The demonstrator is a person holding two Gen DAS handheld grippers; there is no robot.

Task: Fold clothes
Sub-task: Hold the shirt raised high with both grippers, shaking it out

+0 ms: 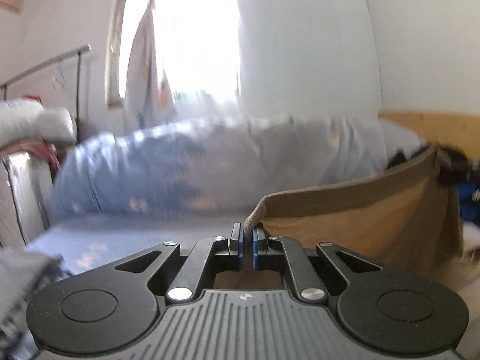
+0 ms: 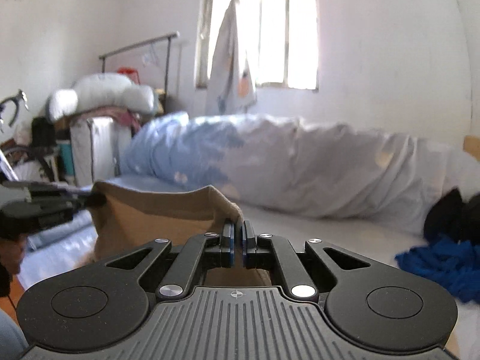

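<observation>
A tan garment (image 1: 375, 210) hangs stretched between both grippers above the bed. My left gripper (image 1: 249, 234) is shut on one ribbed corner of it, and the cloth runs off to the right. In the right wrist view my right gripper (image 2: 238, 234) is shut on the other corner of the tan garment (image 2: 156, 216), which spreads away to the left. There the left gripper (image 2: 60, 204) shows as a dark blurred shape at the garment's far end. The lower part of the cloth is hidden behind the gripper bodies.
A rolled blue and white duvet (image 2: 270, 162) lies across the bed (image 2: 330, 234) under the window (image 2: 282, 30). A blue garment (image 2: 444, 264) and dark clothes (image 2: 450, 213) lie at the right. Pillows (image 2: 105, 93), a white case and a clothes rail (image 2: 141, 45) crowd the left.
</observation>
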